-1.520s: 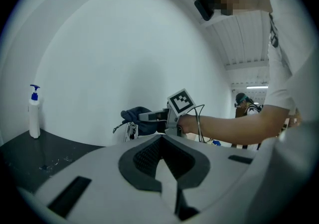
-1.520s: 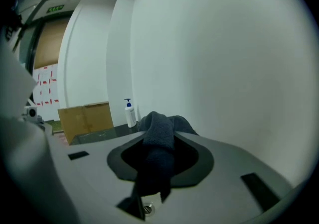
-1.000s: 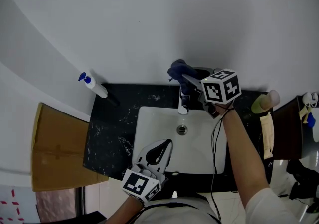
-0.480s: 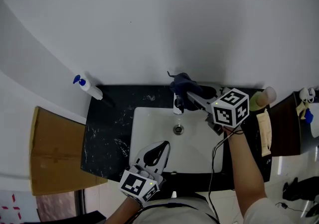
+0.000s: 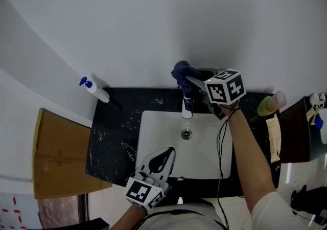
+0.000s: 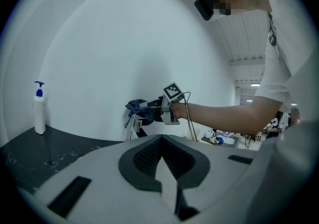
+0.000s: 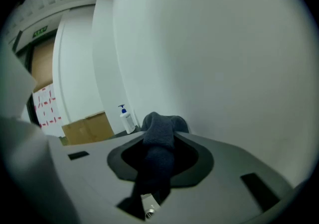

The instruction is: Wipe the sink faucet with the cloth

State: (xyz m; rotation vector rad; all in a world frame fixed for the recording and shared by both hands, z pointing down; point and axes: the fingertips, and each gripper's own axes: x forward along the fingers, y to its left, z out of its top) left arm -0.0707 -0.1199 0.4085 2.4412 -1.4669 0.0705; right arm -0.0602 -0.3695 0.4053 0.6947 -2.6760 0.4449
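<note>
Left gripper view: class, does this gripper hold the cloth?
No, the left gripper has its jaws shut with nothing between them; the cloth is away at the faucet.

Notes from my spot:
- White pump bottle with blue top upright at back left of black marbled countertop, against white wall.
- Cardboard box beside counter, my left.
- My right: yellow-green bottle, pale cream cloth-like strip just beside it.

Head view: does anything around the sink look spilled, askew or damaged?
Nothing stands out. The soap bottle stands upright on the counter, the sink shows no mess, and the right gripper holds the cloth at the faucet. The pale streaks on the counter look like its marbling, not a spill.
</note>
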